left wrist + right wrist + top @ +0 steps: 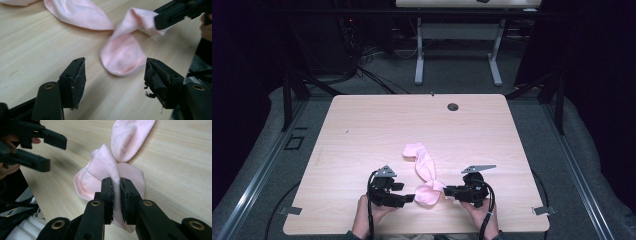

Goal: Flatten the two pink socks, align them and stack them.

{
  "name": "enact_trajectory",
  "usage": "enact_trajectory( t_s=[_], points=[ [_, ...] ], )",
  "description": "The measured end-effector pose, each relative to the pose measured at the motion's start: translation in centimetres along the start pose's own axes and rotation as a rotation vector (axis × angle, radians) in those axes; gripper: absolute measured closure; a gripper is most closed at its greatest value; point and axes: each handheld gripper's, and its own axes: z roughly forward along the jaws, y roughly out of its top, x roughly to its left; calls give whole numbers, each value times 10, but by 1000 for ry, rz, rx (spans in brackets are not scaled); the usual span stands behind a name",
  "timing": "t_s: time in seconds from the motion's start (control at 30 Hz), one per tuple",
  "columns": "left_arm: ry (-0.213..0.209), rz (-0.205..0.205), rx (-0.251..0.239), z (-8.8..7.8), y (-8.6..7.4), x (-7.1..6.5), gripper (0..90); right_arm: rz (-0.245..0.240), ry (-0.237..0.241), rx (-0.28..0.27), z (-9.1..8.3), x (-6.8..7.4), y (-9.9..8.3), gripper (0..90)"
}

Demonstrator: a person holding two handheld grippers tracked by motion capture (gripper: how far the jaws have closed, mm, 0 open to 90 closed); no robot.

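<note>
Right gripper view: right gripper [116, 192] jaws clamp sock [110, 170] cuff. Left gripper [115, 77] jaws gape wide, empty, toe just ahead on table [362, 130].

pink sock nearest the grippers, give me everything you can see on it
The pink sock is pale pink knit fabric, soft and limp, with a ribbed cuff band. It lies on the wooden table near the person's edge, its rounded end flat on the wood. The right gripper is shut on the cuff region, lifting and folding that part up. The left gripper is open and apart from it, facing the flat end. A second pink sock lies just beyond; whether they touch is unclear.
</note>
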Motion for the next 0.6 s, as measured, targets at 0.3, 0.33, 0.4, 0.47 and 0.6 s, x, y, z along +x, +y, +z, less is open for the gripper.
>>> enact_trajectory(
  t_s=[0.3,0.33,0.4,0.47,0.6],
  points=[
    [90,190,86,36,1,-44,405,-4,-16,-10,0,3,0,818],
    [94,209,105,41,2,-46,445,-3,-17,-9,-1,1,0,818],
    [111,230,121,45,3,-47,463,-3,-17,-6,-2,1,0,818],
    [121,244,133,51,4,-46,551,2,-17,-4,-3,-2,1,818],
    [133,261,143,56,2,-44,769,12,-11,0,-1,-5,1,818]
  ],
)
